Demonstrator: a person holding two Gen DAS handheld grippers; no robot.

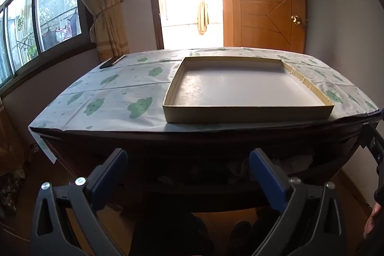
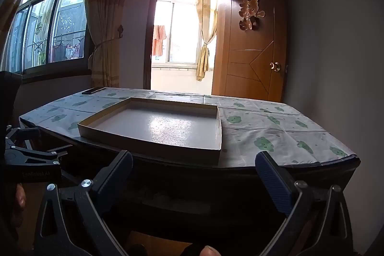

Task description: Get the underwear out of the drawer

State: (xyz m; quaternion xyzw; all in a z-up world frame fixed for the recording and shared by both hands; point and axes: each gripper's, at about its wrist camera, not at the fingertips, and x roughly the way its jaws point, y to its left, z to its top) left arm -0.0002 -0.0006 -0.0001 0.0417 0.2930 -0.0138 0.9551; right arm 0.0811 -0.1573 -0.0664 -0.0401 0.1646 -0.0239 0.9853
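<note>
A dark wooden dresser (image 1: 168, 136) stands in front of me. Under its top a drawer (image 1: 204, 188) is pulled out a little, and dim, pale folded cloth (image 1: 240, 167) lies inside; single pieces cannot be told apart. My left gripper (image 1: 188, 157) is open in front of the drawer, with nothing between its blue pads. My right gripper (image 2: 195, 160) is also open and empty, facing the dresser's front, where the drawer (image 2: 192, 198) is only a dark band. The left gripper (image 2: 31, 160) shows at that view's left edge.
A shallow cardboard tray (image 1: 247, 113) (image 2: 148, 148) lies on the cloud-print cloth (image 1: 108, 97) covering the dresser top. A dark phone (image 1: 111, 62) rests at the far left corner. Behind are a window, tied curtains and a wooden door (image 1: 264, 4) standing ajar. Feet show on the floor below.
</note>
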